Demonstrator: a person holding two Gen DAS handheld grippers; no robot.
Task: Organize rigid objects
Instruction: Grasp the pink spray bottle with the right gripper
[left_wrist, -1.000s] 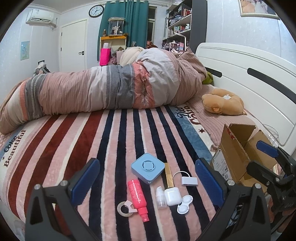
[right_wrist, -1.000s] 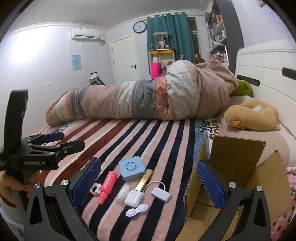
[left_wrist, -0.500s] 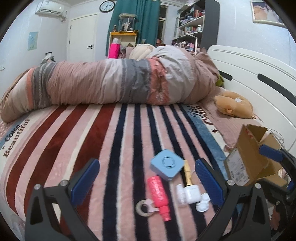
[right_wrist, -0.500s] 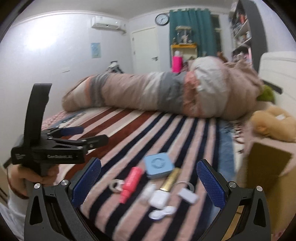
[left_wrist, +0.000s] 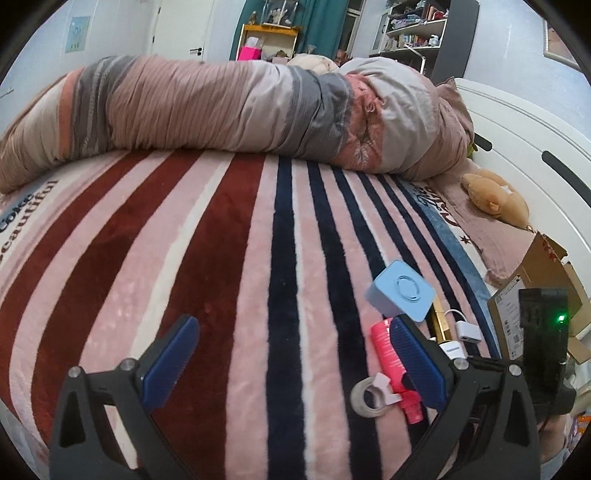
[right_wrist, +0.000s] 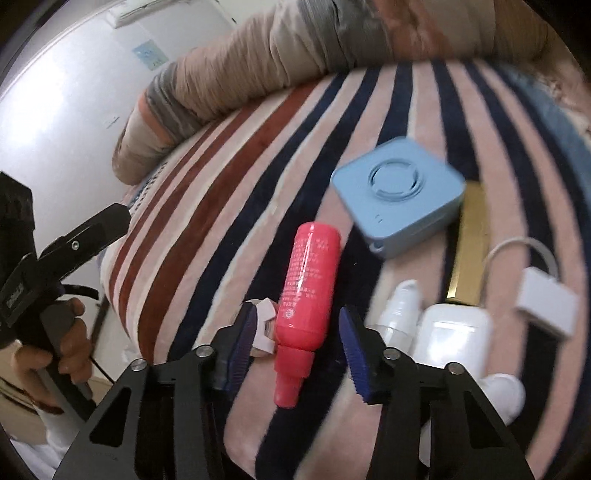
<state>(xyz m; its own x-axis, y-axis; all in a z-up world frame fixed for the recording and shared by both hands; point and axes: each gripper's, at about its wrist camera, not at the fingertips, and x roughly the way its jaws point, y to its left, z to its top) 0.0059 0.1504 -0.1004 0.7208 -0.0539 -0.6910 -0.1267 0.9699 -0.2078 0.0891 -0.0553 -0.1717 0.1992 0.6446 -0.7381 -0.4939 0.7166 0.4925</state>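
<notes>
A pink bottle (right_wrist: 309, 291) lies on the striped blanket (right_wrist: 229, 206), cap toward me. My right gripper (right_wrist: 299, 343) is open, one finger on each side of the bottle's neck end, not touching. Beside it lie a tape roll (right_wrist: 263, 325), a light blue square box (right_wrist: 400, 192), a gold stick (right_wrist: 467, 240), a small white bottle (right_wrist: 400, 310), a white earbud case (right_wrist: 452, 339) and a white adapter (right_wrist: 546, 306). My left gripper (left_wrist: 291, 360) is open and empty over the blanket, left of the pink bottle (left_wrist: 386, 350) and blue box (left_wrist: 400, 290).
An open cardboard box (left_wrist: 535, 288) stands at the bed's right edge. A rolled quilt (left_wrist: 236, 107) lies across the far side. A plush toy (left_wrist: 495, 199) rests by the white headboard (left_wrist: 535, 147).
My right gripper dropped down close to the pink bottle and narrowed around it. My left gripper swung left, so the objects now sit at its right.
</notes>
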